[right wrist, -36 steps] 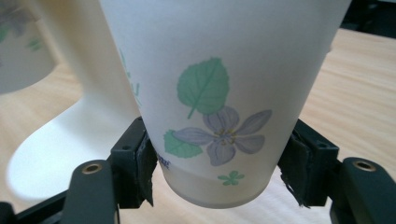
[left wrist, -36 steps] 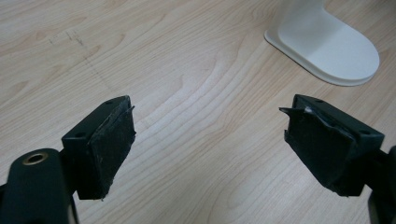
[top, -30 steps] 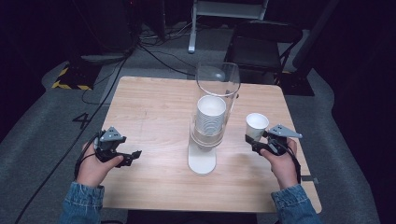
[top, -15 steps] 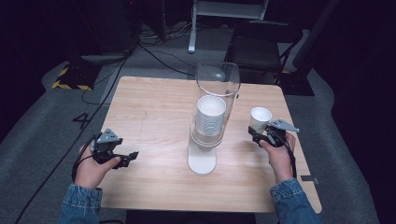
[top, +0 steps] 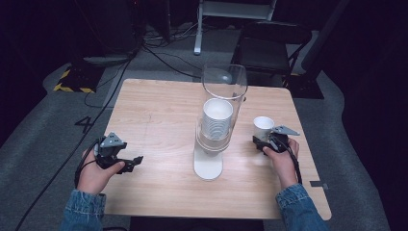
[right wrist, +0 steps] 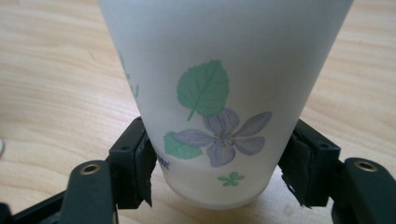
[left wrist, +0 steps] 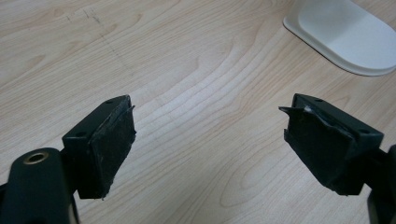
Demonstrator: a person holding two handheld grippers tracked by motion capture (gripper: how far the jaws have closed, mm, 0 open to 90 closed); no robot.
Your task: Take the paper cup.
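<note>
One paper cup (top: 263, 127) is clenched in your right claw (top: 266, 143), out of the dispenser (top: 217, 126); left claw (top: 129, 164) is released, and no drop-off spot's obvious.

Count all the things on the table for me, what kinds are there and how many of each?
Cup dispenser with a stack of white cups inside (too many to count): 1
Loose flowered paper cup, held in the right claw: 1
Claws, counting the open left claw: 2
Total: 4
</note>
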